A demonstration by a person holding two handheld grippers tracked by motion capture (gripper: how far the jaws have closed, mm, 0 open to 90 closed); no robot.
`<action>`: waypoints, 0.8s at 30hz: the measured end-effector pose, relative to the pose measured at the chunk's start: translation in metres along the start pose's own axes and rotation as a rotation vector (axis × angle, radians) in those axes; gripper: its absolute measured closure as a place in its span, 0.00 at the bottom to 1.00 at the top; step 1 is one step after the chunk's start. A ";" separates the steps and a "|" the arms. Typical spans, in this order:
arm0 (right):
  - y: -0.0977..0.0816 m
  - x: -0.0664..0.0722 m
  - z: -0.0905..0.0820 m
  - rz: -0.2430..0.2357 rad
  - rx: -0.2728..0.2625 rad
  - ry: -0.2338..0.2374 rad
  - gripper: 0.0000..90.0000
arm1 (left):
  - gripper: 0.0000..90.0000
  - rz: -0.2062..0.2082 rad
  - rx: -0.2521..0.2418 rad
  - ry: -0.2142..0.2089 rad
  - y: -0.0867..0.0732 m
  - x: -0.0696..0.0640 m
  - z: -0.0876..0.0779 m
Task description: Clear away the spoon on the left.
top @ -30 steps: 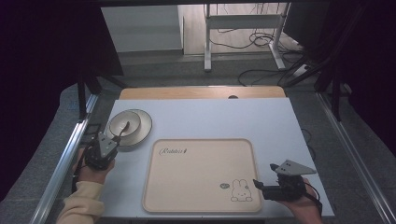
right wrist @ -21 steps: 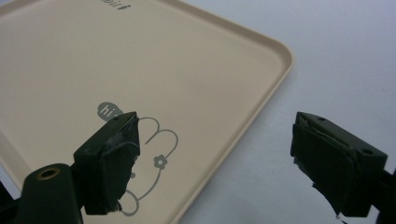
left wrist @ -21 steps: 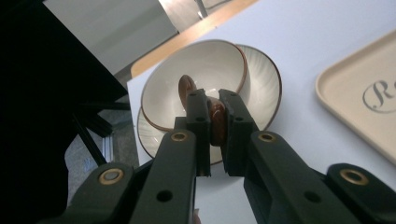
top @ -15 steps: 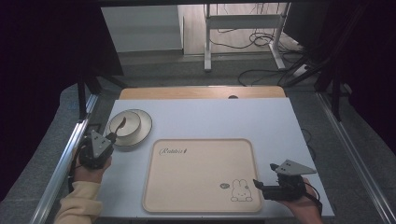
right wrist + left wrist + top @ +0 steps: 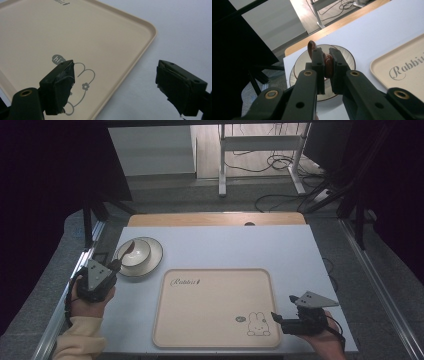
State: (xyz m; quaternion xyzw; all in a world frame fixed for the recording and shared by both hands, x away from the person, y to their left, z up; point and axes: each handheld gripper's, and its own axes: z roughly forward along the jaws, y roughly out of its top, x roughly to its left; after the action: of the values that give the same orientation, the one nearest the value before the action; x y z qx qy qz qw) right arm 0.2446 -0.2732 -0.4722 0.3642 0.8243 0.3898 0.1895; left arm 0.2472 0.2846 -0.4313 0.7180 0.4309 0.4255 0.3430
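A brown spoon is held by my left gripper, whose jaws are shut on its handle. The spoon's bowl end rises over a white bowl that stands on a plate at the table's left. In the high view the left gripper sits just left of the plate. My right gripper stands open over the lower right edge of a beige tray, nothing between its jaws. The tray bears a rabbit drawing. The right gripper rests at the tray's lower right corner.
The white table top has bare room behind and right of the tray. A wooden strip runs along the far edge. Metal rails flank the table, and cables lie on the floor beyond.
My left gripper has drawn back toward the table's left edge, with the spoon in it, away from the bowl's middle. The right gripper has stayed still.
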 end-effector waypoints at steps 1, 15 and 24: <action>0.000 0.000 0.000 0.000 0.000 0.000 0.17 | 0.94 0.000 0.000 0.000 0.000 0.000 0.000; 0.000 0.000 -0.001 0.001 -0.002 -0.002 0.17 | 0.94 -0.051 -0.064 -0.053 0.010 -0.002 -0.019; 0.000 -0.001 -0.001 -0.001 -0.003 -0.002 0.17 | 0.94 -0.054 -0.094 -0.103 0.019 -0.008 -0.028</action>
State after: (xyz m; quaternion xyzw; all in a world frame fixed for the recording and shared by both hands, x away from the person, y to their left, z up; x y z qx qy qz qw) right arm 0.2444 -0.2741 -0.4714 0.3638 0.8237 0.3906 0.1911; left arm 0.2257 0.2732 -0.4064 0.7100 0.4115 0.3986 0.4094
